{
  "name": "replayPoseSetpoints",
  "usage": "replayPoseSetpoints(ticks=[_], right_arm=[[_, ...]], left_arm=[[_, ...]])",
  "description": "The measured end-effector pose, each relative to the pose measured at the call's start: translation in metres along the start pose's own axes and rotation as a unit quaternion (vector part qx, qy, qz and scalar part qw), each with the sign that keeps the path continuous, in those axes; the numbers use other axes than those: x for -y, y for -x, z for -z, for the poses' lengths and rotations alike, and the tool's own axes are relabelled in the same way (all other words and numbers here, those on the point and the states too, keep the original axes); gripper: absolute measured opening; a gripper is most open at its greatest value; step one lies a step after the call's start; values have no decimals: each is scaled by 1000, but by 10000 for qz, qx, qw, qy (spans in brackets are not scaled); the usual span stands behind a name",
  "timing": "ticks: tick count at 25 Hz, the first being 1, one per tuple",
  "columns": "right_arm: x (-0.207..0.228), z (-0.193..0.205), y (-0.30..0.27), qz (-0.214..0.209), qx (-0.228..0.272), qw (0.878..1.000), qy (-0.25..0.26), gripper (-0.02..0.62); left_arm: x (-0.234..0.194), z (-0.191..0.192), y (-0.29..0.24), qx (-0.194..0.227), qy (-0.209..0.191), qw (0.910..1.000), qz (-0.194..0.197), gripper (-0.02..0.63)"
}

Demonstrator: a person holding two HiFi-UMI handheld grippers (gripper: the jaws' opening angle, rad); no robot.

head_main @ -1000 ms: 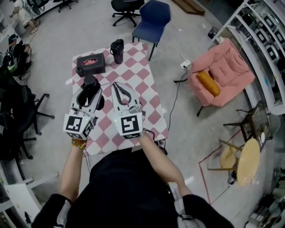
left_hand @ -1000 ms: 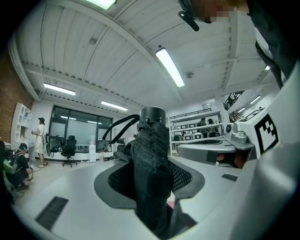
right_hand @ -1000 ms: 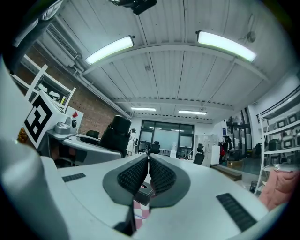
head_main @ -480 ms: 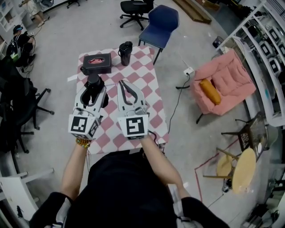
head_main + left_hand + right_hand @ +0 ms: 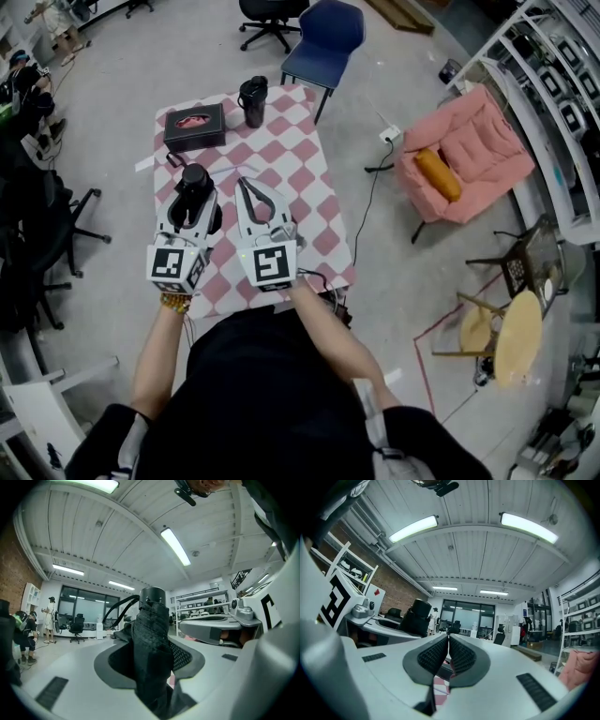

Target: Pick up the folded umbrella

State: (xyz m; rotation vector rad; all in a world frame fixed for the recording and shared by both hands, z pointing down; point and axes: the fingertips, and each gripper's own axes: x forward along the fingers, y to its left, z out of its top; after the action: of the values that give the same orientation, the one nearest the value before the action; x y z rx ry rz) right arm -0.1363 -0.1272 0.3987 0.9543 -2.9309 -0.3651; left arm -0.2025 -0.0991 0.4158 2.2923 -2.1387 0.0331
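The folded umbrella (image 5: pixel 194 181) is black, with a round cap and a wrist strap. It stands upright between the jaws of my left gripper (image 5: pixel 193 195), above the left side of the checkered table (image 5: pixel 302 167). In the left gripper view the umbrella (image 5: pixel 151 639) fills the gap, and the left gripper (image 5: pixel 154 644) is shut on its fabric body. My right gripper (image 5: pixel 247 184) hovers just to the right, level. Its jaws meet at the tips with nothing between them, as the right gripper view shows of the right gripper (image 5: pixel 448 638).
At the table's far end sit a black box (image 5: pixel 194 127) with something red on top and a black lidded mug (image 5: pixel 252 100). A blue chair (image 5: pixel 323 42) stands beyond the table, a pink armchair (image 5: pixel 469 155) to the right, and black office chairs to the left.
Both grippers have sunk a little side by side, the umbrella still in the left one. The head view has swung slightly.
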Motion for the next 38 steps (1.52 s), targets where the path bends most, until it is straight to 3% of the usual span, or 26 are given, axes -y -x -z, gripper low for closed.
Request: replayPoseSetpoints(ticks=[7, 17, 26, 38], right_arm=[[-14, 24, 11, -11, -104, 9999, 29, 15], [-20, 63, 14, 0, -444, 9984, -342, 15], [-34, 98, 11, -393, -985, 9907, -854, 16], [-44, 135, 14, -449, -1424, 9848, -890, 15]], left_arm=[[6, 29, 5, -240, 129, 9996, 47, 189], [7, 60, 8, -505, 178, 9985, 55, 189], [6, 94, 4, -885, 393, 9952, 121, 190], [8, 130, 6, -1264, 487, 9906, 180, 190]])
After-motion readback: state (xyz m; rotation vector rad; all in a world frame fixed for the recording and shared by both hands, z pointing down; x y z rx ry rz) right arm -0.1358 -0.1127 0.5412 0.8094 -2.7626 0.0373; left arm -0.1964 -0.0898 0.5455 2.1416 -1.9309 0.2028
